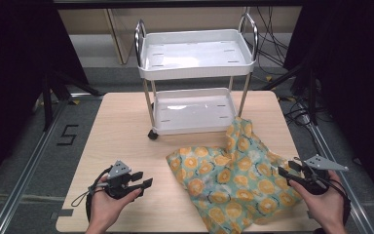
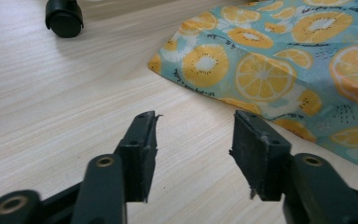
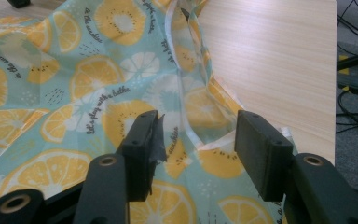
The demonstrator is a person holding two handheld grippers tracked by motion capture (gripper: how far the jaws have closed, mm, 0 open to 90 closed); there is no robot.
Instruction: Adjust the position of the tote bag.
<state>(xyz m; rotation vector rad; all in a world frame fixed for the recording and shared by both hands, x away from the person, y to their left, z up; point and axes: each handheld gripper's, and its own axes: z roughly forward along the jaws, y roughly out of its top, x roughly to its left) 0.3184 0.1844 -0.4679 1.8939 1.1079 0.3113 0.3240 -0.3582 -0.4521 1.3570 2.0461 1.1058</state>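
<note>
The left tool (image 1: 139,181) hovers released over the bare pale wooden table (image 1: 121,126), just short of the crumpled teal cloth printed with orange citrus slices (image 1: 229,180). The right tool (image 1: 286,171), also released, sits over the cloth's right edge. Grip a single hem layer at each side before lifting. Printed script on the cloth is too small to read reliably.

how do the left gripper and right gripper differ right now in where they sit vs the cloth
The left gripper hovers over bare table, short of the orange-print cloth; the right gripper hangs over the cloth's right edge. In the left gripper view, plain wood lies between the jaws; in the right gripper view, folded cloth lies below them. Both are open, hand-held, holding nothing, and point inward toward the cloth.
</note>
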